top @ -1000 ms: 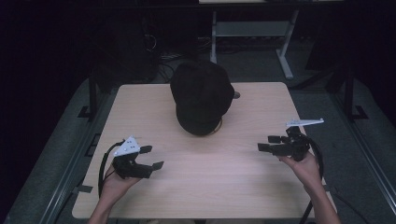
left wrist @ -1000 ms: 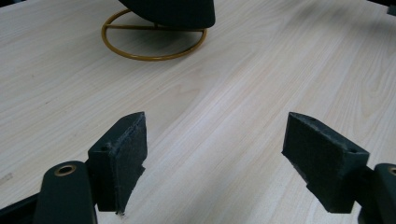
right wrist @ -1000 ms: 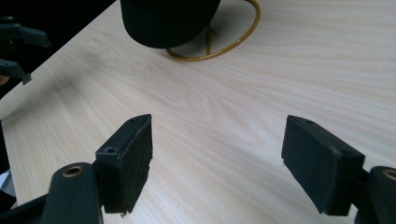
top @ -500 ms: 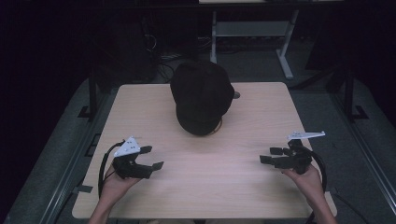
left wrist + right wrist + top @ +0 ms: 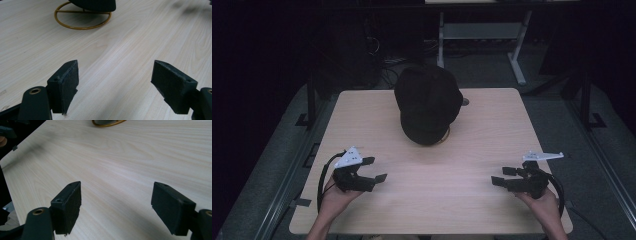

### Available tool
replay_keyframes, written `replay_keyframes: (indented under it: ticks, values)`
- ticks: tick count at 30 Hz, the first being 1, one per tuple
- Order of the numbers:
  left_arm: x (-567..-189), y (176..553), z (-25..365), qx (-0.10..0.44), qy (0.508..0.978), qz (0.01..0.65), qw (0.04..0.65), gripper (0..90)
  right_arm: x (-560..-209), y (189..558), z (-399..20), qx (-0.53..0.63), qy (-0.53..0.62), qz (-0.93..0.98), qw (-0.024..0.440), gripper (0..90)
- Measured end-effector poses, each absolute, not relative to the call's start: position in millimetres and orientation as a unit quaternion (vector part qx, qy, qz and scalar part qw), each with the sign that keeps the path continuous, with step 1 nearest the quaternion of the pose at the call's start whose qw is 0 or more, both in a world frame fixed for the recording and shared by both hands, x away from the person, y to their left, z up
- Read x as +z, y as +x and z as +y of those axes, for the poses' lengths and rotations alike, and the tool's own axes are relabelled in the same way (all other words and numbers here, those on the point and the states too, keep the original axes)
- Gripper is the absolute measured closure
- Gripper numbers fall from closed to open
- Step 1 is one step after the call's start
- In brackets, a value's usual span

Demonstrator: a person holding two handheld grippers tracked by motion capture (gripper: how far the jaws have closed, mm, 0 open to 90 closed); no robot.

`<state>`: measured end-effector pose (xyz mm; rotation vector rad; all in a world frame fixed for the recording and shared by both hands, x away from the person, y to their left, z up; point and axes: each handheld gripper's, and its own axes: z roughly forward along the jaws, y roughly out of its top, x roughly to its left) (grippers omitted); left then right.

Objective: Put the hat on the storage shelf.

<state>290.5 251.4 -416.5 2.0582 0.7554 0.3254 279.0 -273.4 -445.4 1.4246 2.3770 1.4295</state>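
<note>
Where the pale wooden table reaches its middle toward the far edge, a black cap sits raised on a stand whose yellow wire ring base rests flat on the wood, the cap's underside hanging just above that ring in the left gripper view. The left gripper is held by the person's left hand near the front left corner, low over the tabletop, with its jaws spread wide and nothing between them; its grey three-cornered plate sits on top and a black cable loops off its outer side. The right gripper is held by the right hand near the front right corner, its jaws likewise spread wide and empty over bare wood. Both grippers are well apart from the cap and from each other. In the right gripper view the ring base shows at the top edge.
</note>
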Motion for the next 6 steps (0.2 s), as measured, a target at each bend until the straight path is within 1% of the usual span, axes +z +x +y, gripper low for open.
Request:
replay_keyframes:
  ticks: [4, 6]
  values:
    - [-417.9, 290.1, 251.8, 0.130, 0.831, 0.307, 0.445, 21.3, -448.0, 268.6, -270.3, 0.461, 0.451, 0.764, 0.023, 23.0]
    - [-418.5, 290.7, 251.5, 0.129, 0.833, 0.307, 0.443, 21.2, -447.8, 267.1, -269.7, 0.473, 0.449, 0.758, 0.020, 23.0]
